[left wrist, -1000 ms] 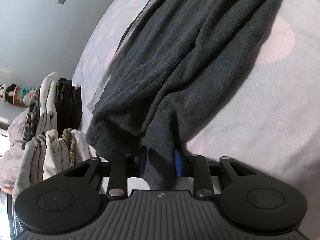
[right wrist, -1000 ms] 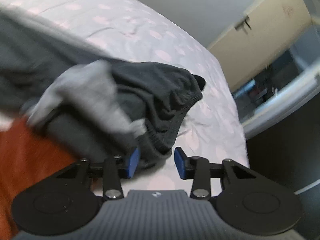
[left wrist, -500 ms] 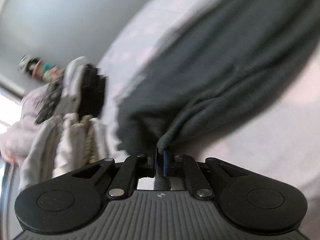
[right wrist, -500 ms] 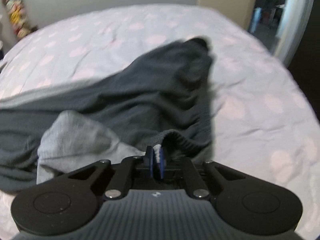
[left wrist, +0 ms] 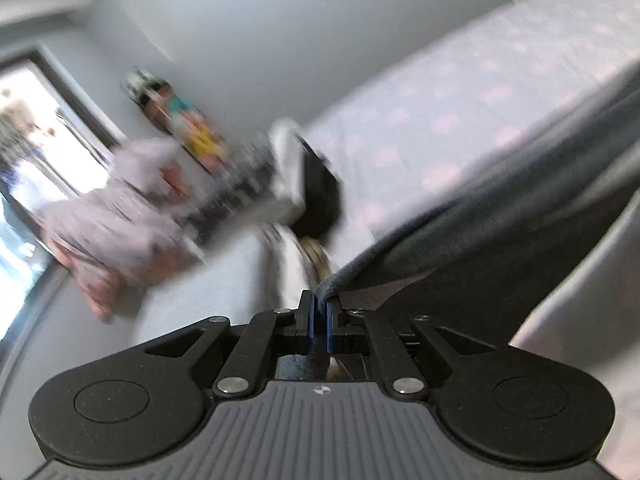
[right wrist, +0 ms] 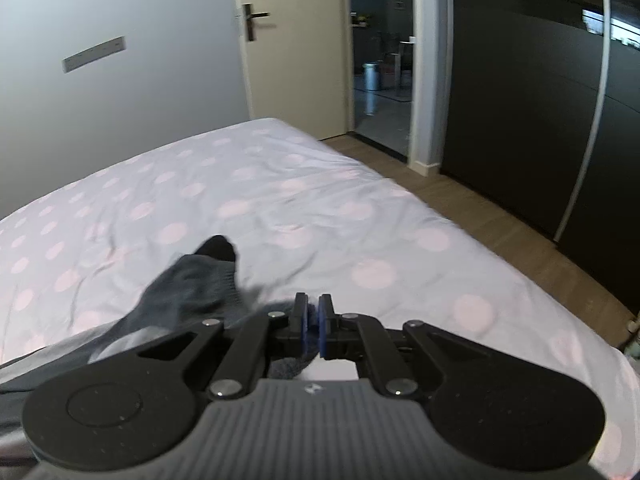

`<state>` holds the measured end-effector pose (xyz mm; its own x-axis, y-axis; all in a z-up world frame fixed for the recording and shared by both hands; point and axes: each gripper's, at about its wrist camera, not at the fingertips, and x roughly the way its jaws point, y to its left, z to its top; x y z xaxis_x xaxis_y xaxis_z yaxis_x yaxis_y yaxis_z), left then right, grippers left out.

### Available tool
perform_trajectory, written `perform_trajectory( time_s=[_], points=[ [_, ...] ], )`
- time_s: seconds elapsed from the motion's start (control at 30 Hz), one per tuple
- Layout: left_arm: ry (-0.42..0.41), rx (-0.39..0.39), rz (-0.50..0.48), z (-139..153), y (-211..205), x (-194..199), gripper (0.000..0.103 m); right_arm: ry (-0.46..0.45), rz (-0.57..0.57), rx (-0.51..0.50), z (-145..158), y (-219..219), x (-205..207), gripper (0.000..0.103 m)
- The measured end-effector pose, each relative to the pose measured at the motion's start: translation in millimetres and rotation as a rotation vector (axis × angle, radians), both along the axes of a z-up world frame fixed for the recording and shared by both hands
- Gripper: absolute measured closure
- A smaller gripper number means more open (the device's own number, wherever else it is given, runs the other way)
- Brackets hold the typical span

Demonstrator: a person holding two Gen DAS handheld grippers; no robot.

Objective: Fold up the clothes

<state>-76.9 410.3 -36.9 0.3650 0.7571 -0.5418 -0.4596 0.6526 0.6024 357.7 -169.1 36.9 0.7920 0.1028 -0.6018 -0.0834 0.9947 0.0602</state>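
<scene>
A dark grey fleece garment (left wrist: pixel 500 216) stretches up and to the right from my left gripper (left wrist: pixel 319 312), which is shut on one of its edges and holds it lifted off the bed. In the right wrist view the same garment (right wrist: pixel 192 284) trails away to the left, and its ribbed waistband is pinched between the blue pads of my right gripper (right wrist: pixel 313 322), which is shut on it. Part of the cloth hangs below the jaws, behind the gripper body. The bed (right wrist: pixel 280 196) has a pale sheet with pink dots.
Folded clothes (left wrist: pixel 288 184) are stacked at the left of the bed, beside a heap of pale laundry (left wrist: pixel 120 220). A window (left wrist: pixel 24 152) lies behind them. Beyond the bed's foot are a wooden floor (right wrist: pixel 500 216), an open door (right wrist: pixel 296 52) and dark wardrobe fronts (right wrist: pixel 528 92).
Both grippers closed on the garment's edges and rose from the bed, rolling as they went. The cloth now hangs taut from the left jaws instead of lying flat.
</scene>
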Motion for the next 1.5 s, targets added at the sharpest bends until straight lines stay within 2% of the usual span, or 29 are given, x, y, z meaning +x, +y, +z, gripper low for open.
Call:
perform_trajectory(
  time_s=[0.07, 0.1, 0.17, 0.23, 0.37, 0.43, 0.5, 0.6, 0.77, 0.87, 0.93, 1.07, 1.23, 1.27, 1.3, 1.33, 1.43, 1.5],
  points=[
    [0.075, -0.067, -0.010, -25, 1, 0, 0.096, 0.025, -0.026, -0.012, -9, -7, -1, 0.099],
    [0.112, -0.101, -0.016, -38, 1, 0, 0.095, 0.038, -0.042, -0.024, -14, -10, -2, 0.103],
    [0.171, -0.106, -0.018, -64, 2, 4, 0.092, 0.059, -0.077, -0.051, -27, -16, -3, 0.103],
    [0.204, -0.112, 0.003, -85, 7, 7, 0.087, 0.090, -0.100, -0.035, -38, -24, -5, 0.103],
    [0.212, -0.104, 0.001, -94, 3, 5, 0.085, 0.130, -0.102, -0.013, -52, -31, -12, 0.103],
    [0.231, -0.077, -0.042, -89, 1, -1, 0.077, 0.138, -0.072, -0.031, -56, -26, -15, 0.103],
    [0.254, -0.042, -0.097, -85, -5, -10, 0.075, 0.150, -0.053, -0.048, -61, -23, -20, 0.103],
    [0.285, 0.008, -0.220, -78, -21, -23, 0.074, 0.178, -0.047, -0.053, -71, -19, -24, 0.102],
    [0.386, 0.041, -0.416, -92, -45, -36, 0.072, 0.212, 0.012, -0.050, -82, -2, -35, 0.102],
    [0.437, 0.057, -0.481, -111, -55, -37, 0.068, 0.236, 0.106, -0.010, -79, 24, -47, 0.099],
    [0.460, 0.074, -0.482, -129, -55, -32, 0.067, 0.251, 0.194, 0.005, -74, 50, -58, 0.098],
    [0.468, 0.182, -0.395, -154, -54, -19, 0.067, 0.266, 0.423, -0.020, -61, 118, -93, 0.097],
    [0.377, 0.177, -0.337, -161, -59, -11, 0.066, 0.301, 0.713, -0.054, -55, 215, -144, 0.089],
    [0.366, 0.178, -0.315, -163, -59, -9, 0.066, 0.310, 0.765, -0.069, -56, 233, -155, 0.082],
    [0.355, 0.179, -0.293, -165, -58, -8, 0.066, 0.310, 0.824, -0.088, -59, 254, -169, 0.071],
    [0.330, 0.182, -0.267, -163, -58, -7, 0.066, 0.310, 0.883, -0.107, -61, 275, -183, 0.066],
    [0.213, 0.150, -0.198, -154, -55, -6, 0.066, 0.290, 1.043, -0.175, -72, 333, -225, 0.064],
    [0.147, 0.116, -0.193, -148, -53, -9, 0.066, 0.227, 1.136, -0.238, -85, 369, -259, 0.063]
  ],
)
